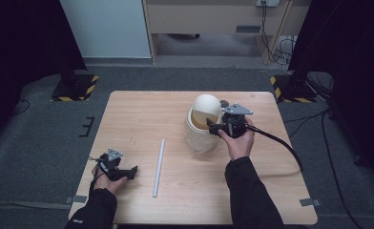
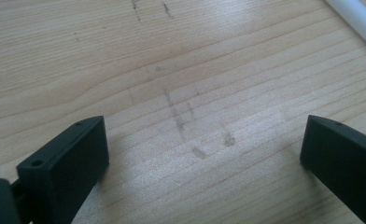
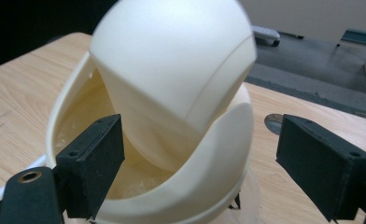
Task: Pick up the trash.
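Cream swing-lid bin (image 1: 202, 125) right of table centre, standing upright on wooden table (image 1: 142, 114). Domed flap (image 3: 172, 70) tipped open, pivoted inside the ring-shaped top (image 3: 218, 158), inner cavity showing. Clear liner bag (image 1: 200, 143) apparently wrapped round the lower body, hard to tell how tight.

Right gripper (image 1: 212, 127) at bin's right side, up at rim level, hand (image 1: 240, 140) behind it. Jaws spread wide in right gripper view, one black jaw over the bin mouth, the other outside the ring wall; nothing clamped. Contact with the rim: cannot tell.

Left gripper (image 1: 130, 171) low near front-left table edge, well apart from bin. Jaws wide apart in left gripper view, bare wood between, holding nothing. White rod (image 1: 158, 167) lying flat between the two hands, one end showing top right in left gripper view (image 2: 358, 21).

Handling judgement: thin-walled plastic, likely light and empty, so prone to sliding or tipping under a sideways push. Smooth glossy shell, rounded dome slippery, poor for a pinch. Flap free-swinging, no steady hold there. Best grip probably the ring wall, one jaw inside, one outside, near the right edge. Film liner soft, likely to slip under jaws. Moderate squeeze only; wall may flex.
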The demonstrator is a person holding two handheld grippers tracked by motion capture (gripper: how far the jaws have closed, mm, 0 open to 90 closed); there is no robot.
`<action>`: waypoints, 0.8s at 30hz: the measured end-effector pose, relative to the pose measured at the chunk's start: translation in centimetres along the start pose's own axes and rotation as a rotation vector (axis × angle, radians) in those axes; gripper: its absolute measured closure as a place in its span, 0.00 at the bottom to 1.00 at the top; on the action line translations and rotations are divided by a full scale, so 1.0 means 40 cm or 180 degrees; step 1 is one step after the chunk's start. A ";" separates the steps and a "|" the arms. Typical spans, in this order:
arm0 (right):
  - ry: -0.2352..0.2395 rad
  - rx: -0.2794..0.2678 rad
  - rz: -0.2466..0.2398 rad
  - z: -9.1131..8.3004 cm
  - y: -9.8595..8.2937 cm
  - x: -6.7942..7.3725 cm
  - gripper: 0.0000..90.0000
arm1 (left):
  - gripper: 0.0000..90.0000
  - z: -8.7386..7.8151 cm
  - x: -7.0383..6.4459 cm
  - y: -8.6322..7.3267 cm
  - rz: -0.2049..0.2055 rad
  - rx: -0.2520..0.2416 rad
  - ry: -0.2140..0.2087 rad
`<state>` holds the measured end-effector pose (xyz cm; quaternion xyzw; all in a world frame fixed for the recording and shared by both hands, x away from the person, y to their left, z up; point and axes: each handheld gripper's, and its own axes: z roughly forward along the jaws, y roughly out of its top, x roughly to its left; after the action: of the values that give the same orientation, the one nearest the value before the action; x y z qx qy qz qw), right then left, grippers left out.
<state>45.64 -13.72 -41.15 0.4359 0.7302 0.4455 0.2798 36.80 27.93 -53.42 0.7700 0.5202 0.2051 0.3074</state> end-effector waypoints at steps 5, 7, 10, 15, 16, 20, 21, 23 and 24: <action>0.0032 -0.0089 -0.0024 -0.052 0.004 -0.011 0.17 | 0.09 -0.009 -0.005 0.007 -0.0015 0.0078 0.0006; 0.0097 -0.0157 0.0071 -0.074 -0.001 -0.021 0.17 | 0.13 -0.013 -0.009 0.010 -0.0049 0.0096 -0.0012; 0.0118 -0.0181 0.0102 -0.094 -0.013 -0.035 0.18 | 0.18 -0.017 -0.016 0.014 -0.0090 0.0093 -0.0053; 0.0094 -0.0094 0.0122 -0.146 -0.068 -0.083 0.19 | 0.23 -0.034 -0.053 0.033 -0.0117 -0.0089 -0.0173; 0.0094 -0.0094 0.0122 -0.146 -0.068 -0.083 0.19 | 0.24 -0.034 -0.053 0.033 -0.0117 -0.0089 -0.0173; 0.0061 0.0054 0.0139 -0.170 -0.125 -0.116 0.19 | 0.27 -0.044 -0.094 0.048 -0.0134 -0.0207 -0.0300; 0.0061 0.0068 0.0145 -0.173 -0.135 -0.122 0.19 | 0.27 -0.046 -0.102 0.051 -0.0146 -0.0238 -0.0319; 0.0060 0.0084 0.0157 -0.177 -0.145 -0.126 0.19 | 0.27 -0.047 -0.111 0.053 -0.0147 -0.0262 -0.0328; 0.0063 0.0125 0.0159 -0.182 -0.167 -0.131 0.19 | 0.28 -0.049 -0.129 0.058 -0.0139 -0.0287 -0.0356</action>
<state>39.69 -22.80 -43.75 0.4550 0.7305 0.4422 0.2527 35.16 23.02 -50.38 0.7541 0.5091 0.1781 0.3747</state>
